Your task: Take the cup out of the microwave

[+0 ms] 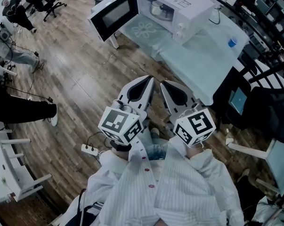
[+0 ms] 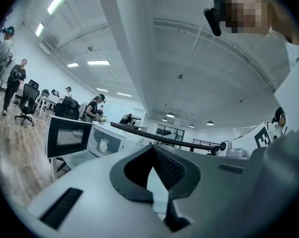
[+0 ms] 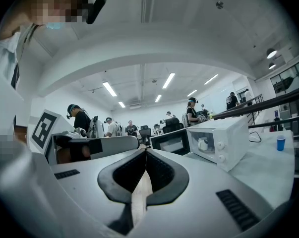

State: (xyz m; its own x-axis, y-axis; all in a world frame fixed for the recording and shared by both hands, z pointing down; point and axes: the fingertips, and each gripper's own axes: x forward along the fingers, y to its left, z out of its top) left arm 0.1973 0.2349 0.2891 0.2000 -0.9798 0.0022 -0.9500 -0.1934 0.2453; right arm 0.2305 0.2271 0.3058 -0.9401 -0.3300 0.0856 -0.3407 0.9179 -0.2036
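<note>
Approach phase, as I judge it. Both grippers sit level, well short of the microwave and pointed toward it.

- Left gripper: jaws clenched tip to tip, nothing between.
- Right gripper: same, clenched on nothing.
- Cup: upright inside the microwave cavity. The door is swung wide at the microwave's left.

Rec. procedure: I'd spread one gripper's jaws before entering the cavity and go in level. Then straddle the cup wall, close gently and draw straight out w/o tipping, staying clear of the door edge.
</note>
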